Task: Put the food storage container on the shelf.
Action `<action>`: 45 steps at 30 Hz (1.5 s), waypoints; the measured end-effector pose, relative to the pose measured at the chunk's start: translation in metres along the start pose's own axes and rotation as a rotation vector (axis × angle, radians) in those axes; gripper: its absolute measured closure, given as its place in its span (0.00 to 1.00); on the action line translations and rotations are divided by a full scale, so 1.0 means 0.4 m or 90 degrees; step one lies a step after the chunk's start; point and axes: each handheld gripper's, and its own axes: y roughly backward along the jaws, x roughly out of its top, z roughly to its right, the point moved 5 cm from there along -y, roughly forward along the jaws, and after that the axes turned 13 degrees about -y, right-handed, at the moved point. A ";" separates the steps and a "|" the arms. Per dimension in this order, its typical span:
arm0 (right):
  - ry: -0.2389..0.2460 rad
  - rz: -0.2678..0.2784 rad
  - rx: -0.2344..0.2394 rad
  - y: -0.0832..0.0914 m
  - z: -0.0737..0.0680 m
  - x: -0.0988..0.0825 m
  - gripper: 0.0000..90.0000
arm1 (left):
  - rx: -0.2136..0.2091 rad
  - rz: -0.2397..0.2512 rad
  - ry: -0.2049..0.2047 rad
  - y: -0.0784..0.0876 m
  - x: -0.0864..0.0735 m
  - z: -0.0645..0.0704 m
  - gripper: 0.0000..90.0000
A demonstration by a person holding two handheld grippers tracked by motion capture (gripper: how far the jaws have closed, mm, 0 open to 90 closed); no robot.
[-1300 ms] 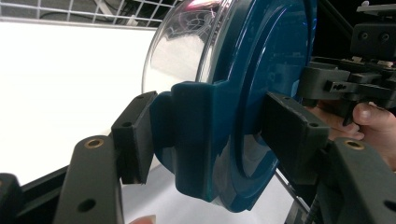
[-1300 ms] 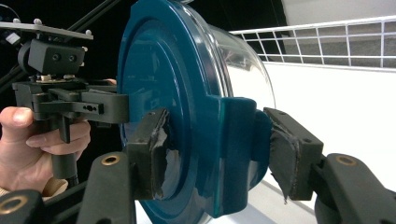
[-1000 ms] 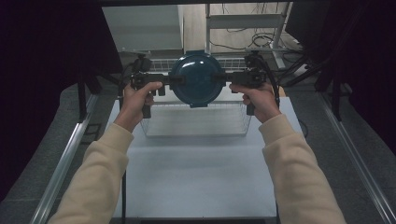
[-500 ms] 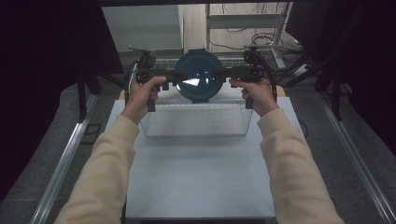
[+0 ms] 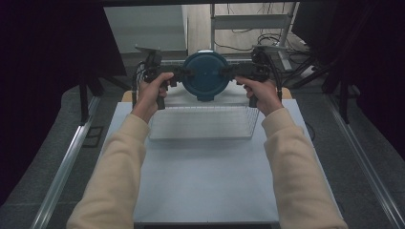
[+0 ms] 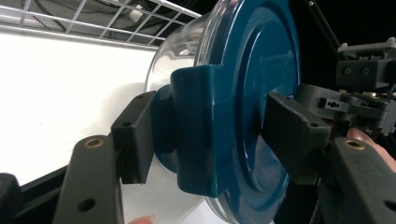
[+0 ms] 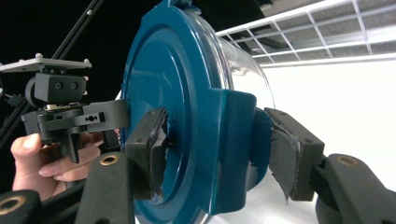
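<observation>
A round clear bowl (image 6: 187,51) with a dark teal lid (image 5: 206,75) hangs on its side in the air, lid facing me, over the far rim of a wire basket (image 5: 205,121). My left gripper (image 5: 184,74) is shut on the lid's left side clip (image 6: 196,135), one pad on the lid face and one behind the clip. My right gripper (image 5: 229,72) is shut on the opposite clip (image 7: 233,149) in the same way. In the left gripper view the left gripper (image 6: 212,135) clamps the clip; in the right gripper view the right gripper (image 7: 219,154) does, its pads worn.
The basket stands at the far end of a white table top (image 5: 205,181). Metal rails (image 5: 67,162) run along both sides. A shelf frame with cables (image 5: 248,28) stands behind the table. Dark curtains hang left and right.
Both hands have carried the lidded bowl away from me toward the far edge of the basket and slightly lower. The grips on the two clips are unchanged.
</observation>
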 end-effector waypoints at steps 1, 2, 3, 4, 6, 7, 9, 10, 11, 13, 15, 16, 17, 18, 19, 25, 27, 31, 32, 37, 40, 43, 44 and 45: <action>-0.007 -0.003 -0.001 -0.001 0.002 -0.001 0.46 | -0.002 0.000 0.007 -0.002 0.000 -0.002 0.41; -0.014 -0.008 -0.005 -0.003 0.003 -0.002 0.45 | -0.004 -0.004 0.022 -0.005 -0.001 -0.007 0.41; -0.035 -0.013 -0.008 -0.008 0.008 -0.004 0.44 | -0.004 -0.008 0.035 -0.008 -0.002 -0.013 0.40; -0.054 -0.020 -0.011 -0.013 0.014 -0.004 0.43 | -0.006 -0.011 0.044 -0.011 -0.003 -0.018 0.40; -0.090 -0.031 -0.010 -0.022 0.025 -0.005 0.41 | -0.007 -0.011 0.055 -0.018 -0.005 -0.026 0.38; -0.095 -0.033 -0.009 -0.023 0.030 -0.004 0.41 | -0.008 -0.010 0.057 -0.019 -0.006 -0.030 0.38; -0.105 -0.024 -0.005 -0.028 0.035 -0.003 0.41 | -0.010 -0.010 0.062 -0.020 -0.007 -0.034 0.38; -0.110 -0.023 -0.003 -0.031 0.038 -0.002 0.40 | -0.011 -0.009 0.062 -0.021 -0.007 -0.034 0.37; -0.116 -0.024 -0.003 -0.033 0.040 -0.002 0.40 | -0.011 -0.012 0.062 -0.021 -0.009 -0.036 0.37; -0.120 -0.018 -0.001 -0.037 0.042 -0.002 0.40 | -0.012 -0.011 0.061 -0.020 -0.009 -0.036 0.37; -0.118 -0.014 -0.004 -0.038 0.040 -0.003 0.39 | -0.013 -0.009 0.055 -0.021 -0.010 -0.036 0.36; -0.112 -0.010 -0.009 -0.039 0.038 -0.004 0.38 | -0.011 -0.008 0.045 -0.022 -0.011 -0.034 0.35; -0.107 -0.006 -0.015 -0.041 0.035 -0.006 0.35 | -0.005 -0.005 0.034 -0.023 -0.012 -0.033 0.33; -0.091 0.003 -0.027 -0.043 0.032 -0.008 0.30 | 0.002 -0.001 0.028 -0.022 -0.012 -0.032 0.30; -0.086 0.019 -0.031 -0.042 0.026 -0.007 0.26 | 0.010 0.007 0.025 -0.019 -0.010 -0.031 0.27; 0.051 0.122 -0.053 -0.004 -0.029 -0.005 0.14 | 0.065 0.040 -0.043 0.023 0.000 -0.003 0.19; 0.081 0.117 -0.058 0.011 -0.040 -0.014 0.13 | 0.071 0.051 -0.062 0.044 0.000 0.010 0.19; 0.151 0.100 -0.075 0.048 -0.052 -0.041 0.13 | 0.090 0.046 -0.133 0.095 -0.023 0.047 0.20; 0.174 0.097 -0.087 0.062 -0.053 -0.055 0.13 | 0.089 0.042 -0.145 0.104 -0.033 0.056 0.20; 0.251 0.103 -0.105 0.118 -0.043 -0.132 0.15 | 0.084 0.040 -0.187 0.154 -0.105 0.094 0.20; 0.274 0.095 -0.093 0.152 -0.029 -0.186 0.16 | 0.071 0.029 -0.199 0.180 -0.160 0.111 0.21; 0.293 0.092 -0.102 0.186 -0.002 -0.241 0.16 | 0.068 0.027 -0.219 0.207 -0.216 0.125 0.21; 0.296 0.094 -0.102 0.193 0.005 -0.254 0.17 | 0.068 0.031 -0.222 0.216 -0.237 0.127 0.21; 0.298 0.095 -0.103 0.204 0.015 -0.271 0.17 | 0.060 0.036 -0.223 0.228 -0.269 0.129 0.21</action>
